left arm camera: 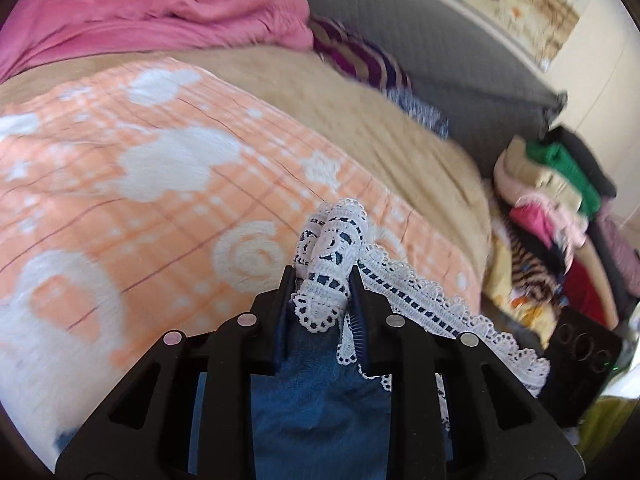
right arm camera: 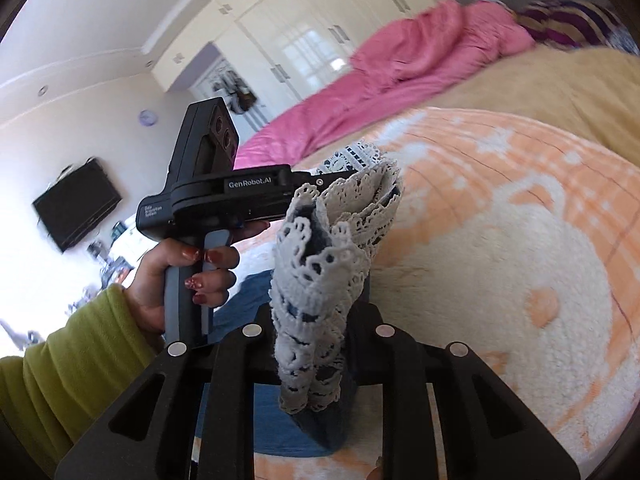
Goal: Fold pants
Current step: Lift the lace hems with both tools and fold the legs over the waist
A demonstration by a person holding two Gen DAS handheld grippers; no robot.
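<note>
The pants are blue denim [left arm camera: 316,396] with a white lace hem [left arm camera: 332,248]. My left gripper [left arm camera: 322,280] is shut on the lace hem, which bunches up between the fingers, with denim hanging below. My right gripper [right arm camera: 316,316] is shut on another bunch of lace hem [right arm camera: 320,280], standing upright between its fingers. The left gripper's body [right arm camera: 224,196] shows in the right wrist view, held in a hand, with its tip at the same lace. Both hold the pants above the orange and white blanket [left arm camera: 140,200].
A pink cover [left arm camera: 160,12] lies at the far side of the bed, with a beige sheet [left arm camera: 360,120] beside the blanket. A pile of clothes [left arm camera: 560,208] sits off the bed's right. White wardrobes [right arm camera: 320,32] and a wall TV [right arm camera: 76,204] stand beyond.
</note>
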